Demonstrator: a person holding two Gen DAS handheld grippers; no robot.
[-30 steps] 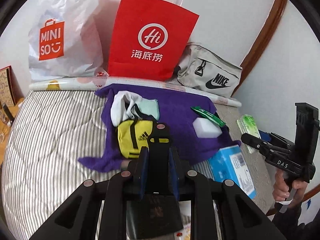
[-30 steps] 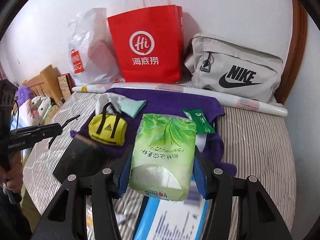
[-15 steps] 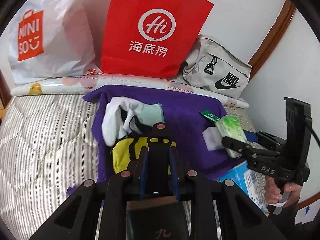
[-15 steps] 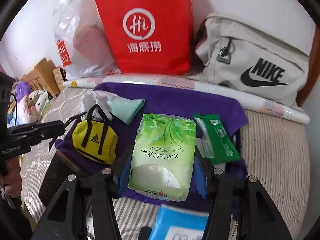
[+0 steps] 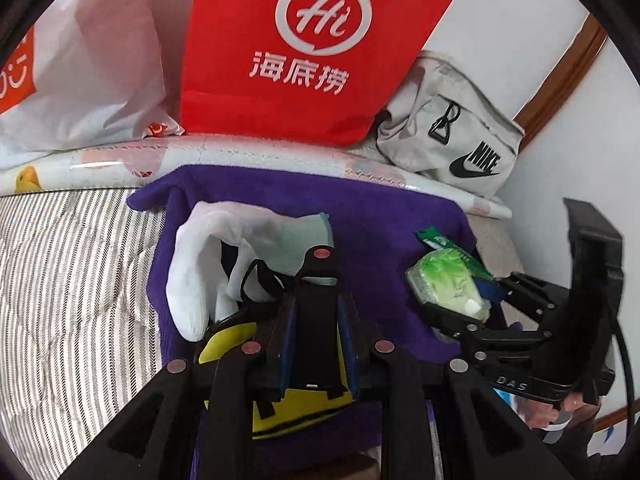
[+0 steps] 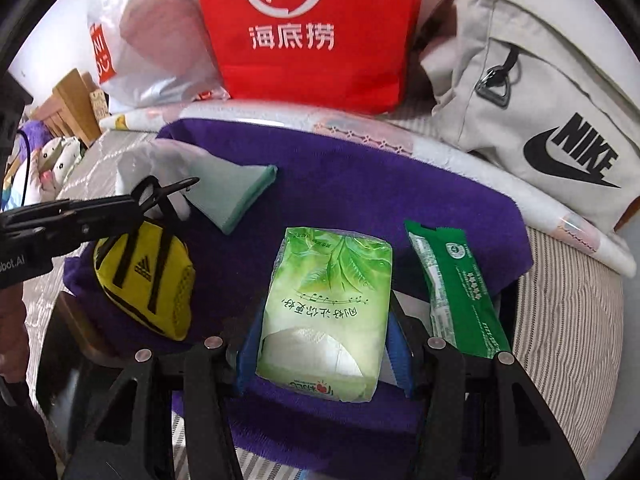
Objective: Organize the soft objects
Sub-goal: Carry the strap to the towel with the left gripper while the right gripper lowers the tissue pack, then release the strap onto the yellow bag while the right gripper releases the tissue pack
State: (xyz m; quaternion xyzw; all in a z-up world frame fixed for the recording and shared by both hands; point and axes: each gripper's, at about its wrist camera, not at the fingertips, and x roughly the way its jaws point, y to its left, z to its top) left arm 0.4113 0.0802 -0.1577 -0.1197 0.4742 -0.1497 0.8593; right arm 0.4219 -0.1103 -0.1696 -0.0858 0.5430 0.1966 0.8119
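Our right jaws grip the tissue pack [image 6: 326, 312]; the left jaws are clamped on a black strap [image 5: 318, 322]. Both grippers tilt down over the purple towel [image 6: 360, 184]. The left gripper [image 5: 318, 312] hides much of the yellow bag [image 5: 296, 404].

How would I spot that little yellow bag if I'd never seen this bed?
Find the red paper bag against the wall, then the purple towel spread before it. On the towel's left edge, below the white sock, lies the yellow bag: the only yellow thing, with black straps.

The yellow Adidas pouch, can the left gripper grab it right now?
Probably not yet: the left gripper hovers right over the yellow pouch, but it is shut on a black holder.
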